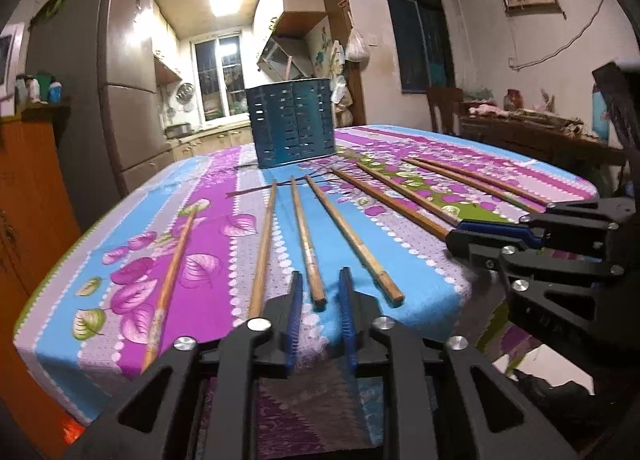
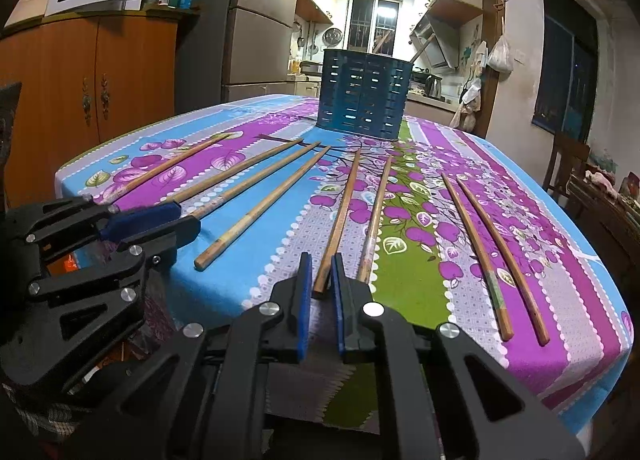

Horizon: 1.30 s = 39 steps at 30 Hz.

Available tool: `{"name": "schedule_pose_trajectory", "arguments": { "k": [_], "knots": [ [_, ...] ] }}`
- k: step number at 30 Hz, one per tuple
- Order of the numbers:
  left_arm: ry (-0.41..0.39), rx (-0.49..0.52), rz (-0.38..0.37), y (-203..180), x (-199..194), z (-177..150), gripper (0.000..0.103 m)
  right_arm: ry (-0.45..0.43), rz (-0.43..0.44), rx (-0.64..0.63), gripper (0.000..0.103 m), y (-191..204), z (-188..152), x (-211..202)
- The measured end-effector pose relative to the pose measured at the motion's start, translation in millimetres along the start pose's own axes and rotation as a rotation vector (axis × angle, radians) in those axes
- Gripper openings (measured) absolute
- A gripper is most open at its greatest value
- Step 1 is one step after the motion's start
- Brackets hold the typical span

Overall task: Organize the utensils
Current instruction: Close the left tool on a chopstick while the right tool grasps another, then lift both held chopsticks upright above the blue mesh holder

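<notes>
Blue pads line both your grippers. Your left gripper (image 1: pixel 320 292) has its fingers apart, straddling the near end of one chopstick (image 1: pixel 307 238) without gripping it. Your right gripper (image 2: pixel 319 276) is parted more narrowly around another chopstick's (image 2: pixel 338 220) near end; whether the pads touch it, you cannot tell. Eight chopsticks lie fanned on the tablecloth (image 2: pixel 404 280) ahead of both grippers. One slotted holder (image 2: pixel 364 94) stands beyond them, a stick end poking above its rim.

Teal slotted holder (image 2: pixel 363 94); tan wooden chopsticks (image 2: pixel 262 207); purple, blue, green striped leaf-print cloth (image 2: pixel 408 260); black claws, blue pads (image 2: pixel 304 302).
</notes>
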State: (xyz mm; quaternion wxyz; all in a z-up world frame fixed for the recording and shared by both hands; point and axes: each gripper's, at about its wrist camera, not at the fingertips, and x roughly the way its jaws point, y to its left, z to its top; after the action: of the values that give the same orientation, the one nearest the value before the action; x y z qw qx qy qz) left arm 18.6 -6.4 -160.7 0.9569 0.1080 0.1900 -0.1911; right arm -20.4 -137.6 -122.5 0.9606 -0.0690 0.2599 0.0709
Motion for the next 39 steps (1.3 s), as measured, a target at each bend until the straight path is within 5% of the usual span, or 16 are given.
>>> {"name": "schedule_pose_trajectory", "arguments": {
  "k": [14,25,31,39],
  "knots": [
    [-0.018,-0.028,0.035,3.9,-3.6,4.5,0.008,-0.032,-0.004,0.064,0.005,-4.9,1.8,-6.7],
    [-0.122,0.013,0.091,7.0,-26.9,26.2,0.008,-0.165,-0.031,0.046,0.005,-4.6,12.9,-39.6],
    [-0.214,0.036,0.093,12.5,-48.8,57.7,0.007,-0.279,-0.052,-0.016,0.005,-7.1,41.1,-61.8],
    [-0.294,-0.017,0.027,36.5,-60.8,112.2,0.008,-0.349,0.042,0.003,0.005,-31.2,97.0,-65.7]
  ]
}}
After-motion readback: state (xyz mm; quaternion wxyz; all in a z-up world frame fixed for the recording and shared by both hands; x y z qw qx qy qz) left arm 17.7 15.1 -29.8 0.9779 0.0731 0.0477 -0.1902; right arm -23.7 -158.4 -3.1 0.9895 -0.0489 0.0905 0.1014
